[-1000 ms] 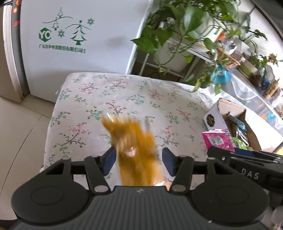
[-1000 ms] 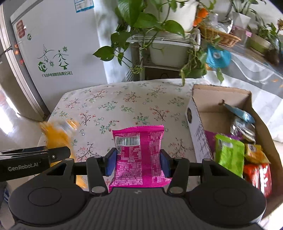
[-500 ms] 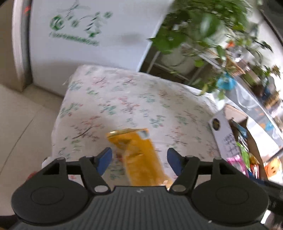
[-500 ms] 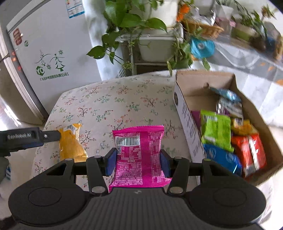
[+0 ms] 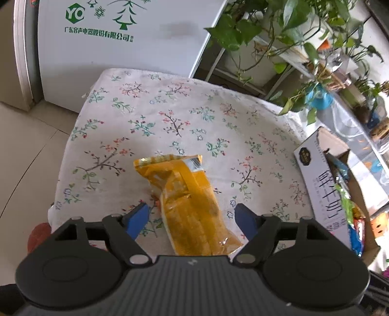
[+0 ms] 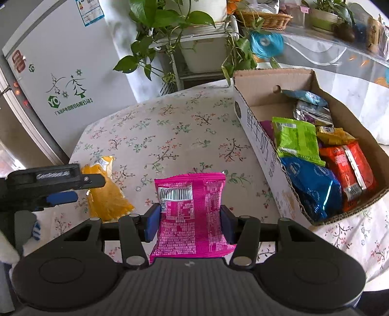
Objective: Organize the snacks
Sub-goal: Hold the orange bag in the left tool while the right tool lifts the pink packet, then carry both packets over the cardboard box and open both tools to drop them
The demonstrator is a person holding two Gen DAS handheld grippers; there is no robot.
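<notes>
An orange snack packet (image 5: 187, 201) lies flat on the flowered tablecloth (image 5: 170, 116). My left gripper (image 5: 192, 218) hangs over its near end with jaws opening; the blue pads stand clear of the packet on both sides. In the right wrist view the same orange packet (image 6: 107, 194) lies at the left under the left gripper (image 6: 60, 187). My right gripper (image 6: 189, 218) is shut on a pink snack packet (image 6: 192, 214), held upright above the cloth. A cardboard box (image 6: 257, 145) at the right holds several snack packets.
A white fridge (image 5: 121, 48) stands behind the table. Potted plants on a rack (image 6: 194, 48) sit at the back. The cardboard box (image 5: 323, 184) is at the table's right side. A glass-topped shelf with a basket (image 6: 265, 17) lies beyond it.
My left gripper let go of the orange packet, which now lies on the cloth, and its jaws widened. The right gripper carried the pink packet rightwards, nearer the box.
</notes>
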